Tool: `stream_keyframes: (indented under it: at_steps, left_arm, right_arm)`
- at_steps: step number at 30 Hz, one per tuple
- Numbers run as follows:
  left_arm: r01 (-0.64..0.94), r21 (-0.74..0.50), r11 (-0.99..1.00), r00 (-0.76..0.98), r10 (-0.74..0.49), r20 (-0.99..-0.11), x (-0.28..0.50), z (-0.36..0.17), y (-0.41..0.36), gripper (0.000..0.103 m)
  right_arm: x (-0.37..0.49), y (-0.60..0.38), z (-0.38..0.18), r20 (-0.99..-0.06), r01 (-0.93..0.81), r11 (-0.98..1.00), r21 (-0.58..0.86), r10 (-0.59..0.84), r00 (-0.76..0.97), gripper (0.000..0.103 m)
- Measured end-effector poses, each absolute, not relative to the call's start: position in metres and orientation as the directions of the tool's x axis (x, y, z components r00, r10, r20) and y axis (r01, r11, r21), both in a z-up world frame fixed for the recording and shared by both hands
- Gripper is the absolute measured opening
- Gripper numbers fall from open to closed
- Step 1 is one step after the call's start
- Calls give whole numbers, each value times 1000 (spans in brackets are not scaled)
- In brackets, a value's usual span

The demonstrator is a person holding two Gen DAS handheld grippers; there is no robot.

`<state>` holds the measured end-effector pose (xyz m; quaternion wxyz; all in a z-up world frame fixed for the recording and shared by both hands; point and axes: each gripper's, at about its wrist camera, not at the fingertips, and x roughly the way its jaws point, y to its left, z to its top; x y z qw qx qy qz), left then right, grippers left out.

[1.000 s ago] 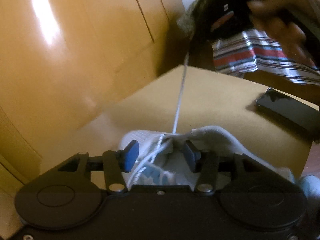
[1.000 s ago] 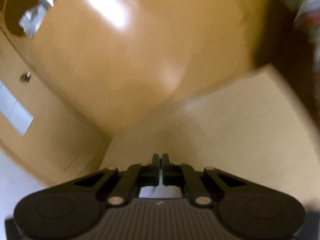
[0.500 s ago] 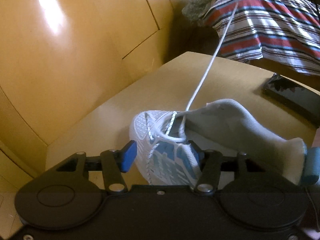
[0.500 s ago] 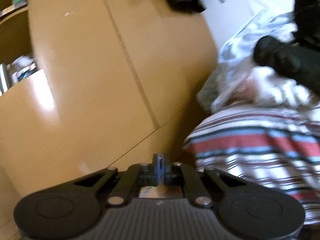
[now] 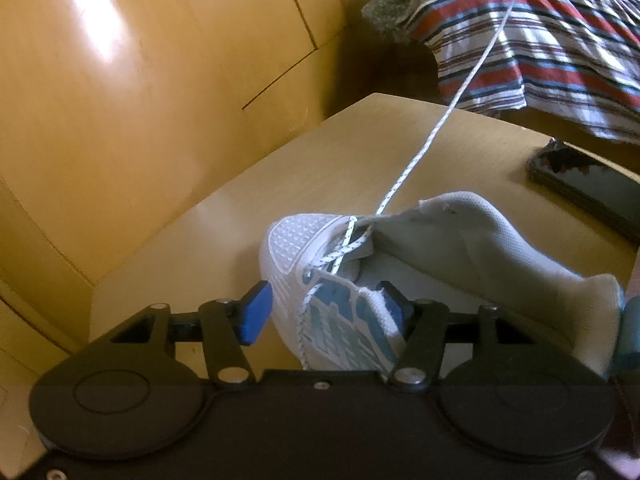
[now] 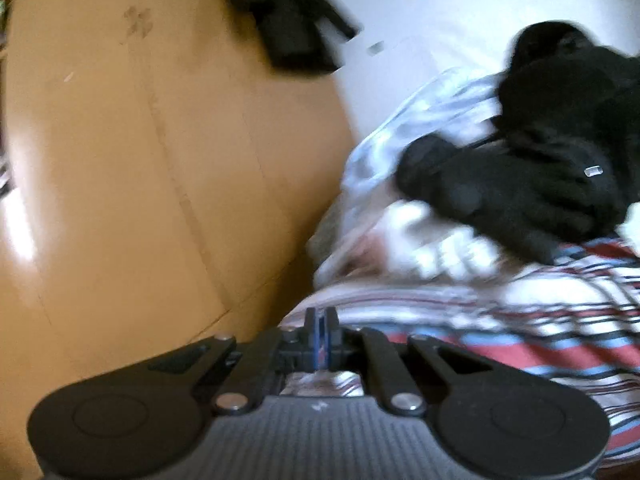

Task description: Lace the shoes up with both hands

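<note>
The shoe (image 5: 320, 280) lies on the table (image 5: 440, 152), its side between the left gripper (image 5: 324, 308)'s spread pads, not pinched. One taut lace (image 5: 440, 120) runs up out of view. The right gripper (image 6: 320, 332) is pressed together; whether it holds the lace cannot be told. One phone (image 5: 588, 184) lies nearby.

The shoe (image 5: 320, 280) is white mesh with light-blue side markings and a pale grey tongue, and its lace (image 5: 436, 128) is white flecked with dark specks. It sits on a tan wooden bench (image 5: 360, 152) beside a glossy black phone (image 5: 588, 184). Behind, the bedcover (image 5: 540, 40) is striped red, blue, white and black, black clothing (image 6: 532, 184) lies on it, and the cupboard doors (image 5: 140, 80) are honey-orange.
</note>
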<state>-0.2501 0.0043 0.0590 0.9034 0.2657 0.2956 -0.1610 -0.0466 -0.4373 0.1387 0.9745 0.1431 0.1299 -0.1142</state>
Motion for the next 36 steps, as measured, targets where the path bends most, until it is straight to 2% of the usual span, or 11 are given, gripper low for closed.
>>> stream_keyframes:
  at_steps: [5,9,12,14,17,19,21,27,29,31,36]
  left_arm:
    - [455,332,826,748,-153,-646,-231,66,9,56]
    - [544,289,787,682,-215,-699,-237,90,3,56]
    - [554,282,783,689,-240,-684,-248,109,1,56]
    - [541,243,806,706,-277,-652,-253,121,3,56]
    - [536,74,841,709,-401,-580,-253,137,7,56]
    - [531,-23,847,709,-458,-536,-250,141,11,48]
    - [528,-82,845,683,-481,-549,-244,138,12,27]
    - [510,-116,852,686,-484,-543,-237,133,19,3]
    - [501,-101,859,698,-471,-539,-237,133,20,2]
    - [476,-99,874,719,-451,-529,-237,134,25,2]
    - [415,-164,895,741,-437,-511,-231,138,49,2]
  right_arm:
    - [-24,-373,124,-351,-42,955,294,148,925,3]
    - [-13,-300,104,-409,-320,874,366,460,788,3]
    - [-15,-244,91,-437,-498,771,397,636,636,3]
    - [-18,-223,87,-450,-548,735,401,678,581,3]
    - [-21,-199,81,-464,-596,690,411,721,515,3]
    - [-20,-193,78,-466,-602,673,430,736,490,3]
    - [-20,-186,77,-469,-610,665,430,742,479,3]
    - [-20,-177,79,-480,-630,656,416,747,461,4]
    - [-20,-173,79,-477,-625,651,430,752,455,7]
    - [-19,-176,81,-468,-618,652,439,753,462,27]
    - [-23,-190,90,-432,-625,658,420,751,500,43]
